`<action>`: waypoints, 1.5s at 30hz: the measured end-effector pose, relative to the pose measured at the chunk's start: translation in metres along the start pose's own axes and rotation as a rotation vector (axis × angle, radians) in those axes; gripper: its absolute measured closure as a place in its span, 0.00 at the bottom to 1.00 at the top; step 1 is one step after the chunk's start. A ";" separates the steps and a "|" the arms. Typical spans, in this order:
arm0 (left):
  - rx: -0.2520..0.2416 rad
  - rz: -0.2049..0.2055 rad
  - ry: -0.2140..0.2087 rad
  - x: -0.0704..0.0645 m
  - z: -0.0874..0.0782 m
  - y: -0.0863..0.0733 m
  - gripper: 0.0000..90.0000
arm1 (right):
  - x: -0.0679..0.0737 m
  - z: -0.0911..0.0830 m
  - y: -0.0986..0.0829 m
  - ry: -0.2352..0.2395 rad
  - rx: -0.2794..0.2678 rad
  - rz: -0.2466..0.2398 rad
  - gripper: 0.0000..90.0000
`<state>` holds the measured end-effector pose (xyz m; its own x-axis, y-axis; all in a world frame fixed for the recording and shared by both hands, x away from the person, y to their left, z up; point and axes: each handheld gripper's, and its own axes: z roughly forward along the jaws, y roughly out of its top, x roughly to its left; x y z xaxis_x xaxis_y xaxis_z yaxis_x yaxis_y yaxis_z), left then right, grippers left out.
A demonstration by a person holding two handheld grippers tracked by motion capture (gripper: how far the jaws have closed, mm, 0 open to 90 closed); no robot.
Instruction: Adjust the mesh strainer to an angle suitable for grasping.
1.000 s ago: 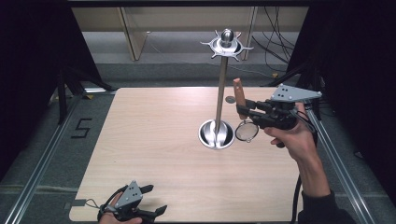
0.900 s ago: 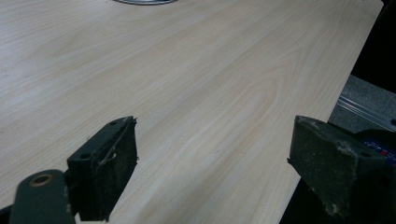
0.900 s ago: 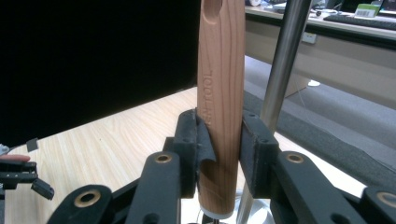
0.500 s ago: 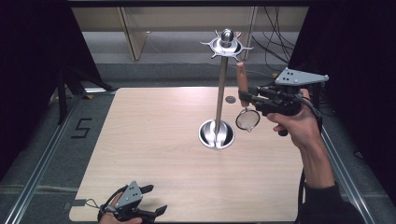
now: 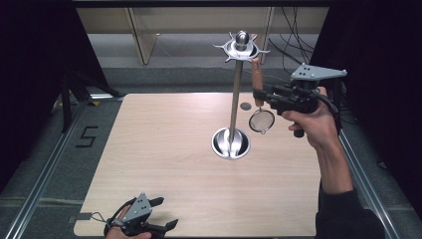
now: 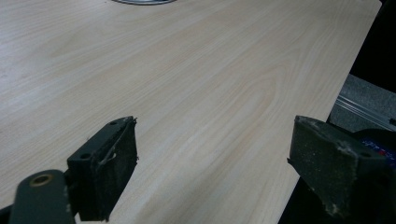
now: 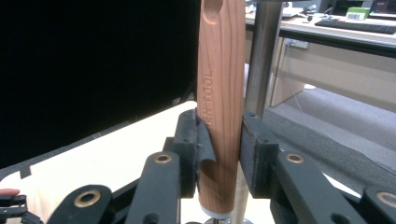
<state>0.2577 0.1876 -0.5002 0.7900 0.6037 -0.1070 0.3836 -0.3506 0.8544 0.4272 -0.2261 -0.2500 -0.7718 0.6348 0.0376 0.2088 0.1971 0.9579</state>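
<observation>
A small strainer with a wooden handle [image 5: 256, 78] and a round mesh bowl [image 5: 262, 121] hangs upright in the air, handle up. My right gripper [image 5: 259, 94] is shut on that handle [image 7: 220, 116], just right of the metal rack's pole [image 5: 235, 99]. The rack stands on a round steel base [image 5: 230, 144] and carries a hooked ring [image 5: 241, 48] at its top. The handle's upper end reaches close below that ring. My left gripper [image 5: 166, 214] rests open at the table's near edge, its pads [image 6: 109, 172] wide apart over bare wood.
The light wooden table [image 5: 149, 149] has a small dark round mark [image 5: 245, 105] behind the rack. Metal rails run along both sides of the table. Shelving and cables stand beyond the far edge.
My right gripper has lifted the strainer higher beside the pole, bringing the handle's tip up toward the hooked ring. The left gripper has not moved.
</observation>
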 end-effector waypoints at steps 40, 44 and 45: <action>0.015 0.005 0.002 0.000 -0.001 0.001 0.16 | -0.007 0.011 -0.005 0.006 0.032 0.066 0.72; 0.002 -0.030 0.002 -0.003 0.001 0.000 0.16 | -0.007 0.005 -0.008 -0.001 0.016 0.056 0.70; 0.025 -0.018 0.006 -0.001 -0.001 0.000 0.16 | -0.007 0.003 -0.009 -0.005 0.018 0.051 0.69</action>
<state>0.2563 0.1872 -0.5000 0.7801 0.6143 -0.1189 0.4094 -0.3574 0.8395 0.4325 -0.2303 -0.2600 -0.7568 0.6482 0.0843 0.2583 0.1781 0.9495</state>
